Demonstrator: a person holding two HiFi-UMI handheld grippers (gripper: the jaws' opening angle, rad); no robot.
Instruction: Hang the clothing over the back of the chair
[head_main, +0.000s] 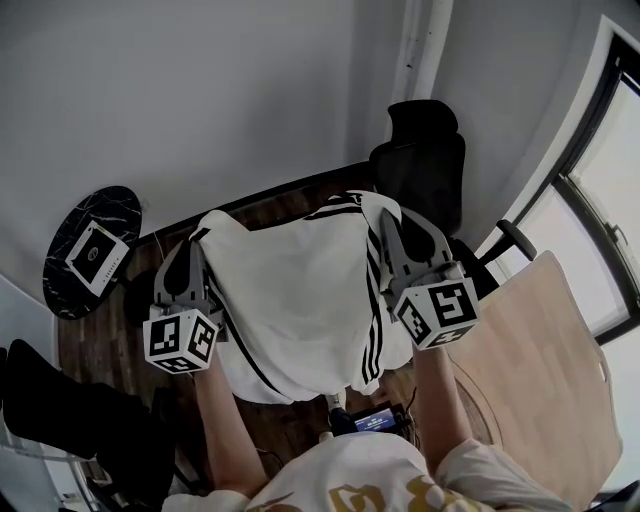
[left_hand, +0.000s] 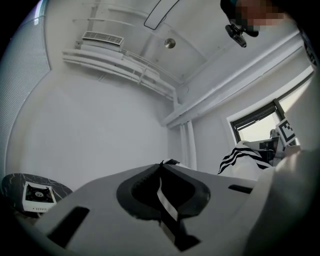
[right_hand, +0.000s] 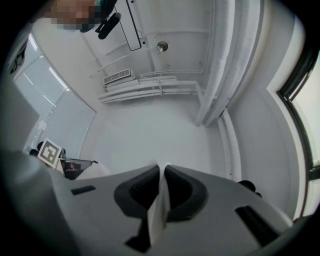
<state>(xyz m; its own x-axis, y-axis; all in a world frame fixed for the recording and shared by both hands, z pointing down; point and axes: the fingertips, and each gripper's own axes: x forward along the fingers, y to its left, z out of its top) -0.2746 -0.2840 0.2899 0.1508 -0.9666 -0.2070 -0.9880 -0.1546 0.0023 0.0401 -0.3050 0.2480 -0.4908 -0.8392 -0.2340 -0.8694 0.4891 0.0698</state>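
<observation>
A white garment (head_main: 295, 300) with black stripes hangs spread between my two grippers in the head view. My left gripper (head_main: 198, 238) is shut on its left upper corner. My right gripper (head_main: 388, 213) is shut on its right upper corner, near the striped edge. A black office chair (head_main: 425, 160) stands just beyond the garment, its backrest behind the right gripper. In the left gripper view the jaws pinch a thin fold of white cloth (left_hand: 166, 202), and the striped part of the garment (left_hand: 245, 159) shows at the right. In the right gripper view white cloth (right_hand: 160, 207) is clamped between the pads.
A round dark marble side table (head_main: 85, 250) with a square white item stands at the left. A light wooden table top (head_main: 545, 370) lies at the right, windows beyond it. Dark bags (head_main: 70, 420) sit on the wooden floor at lower left. White walls ahead.
</observation>
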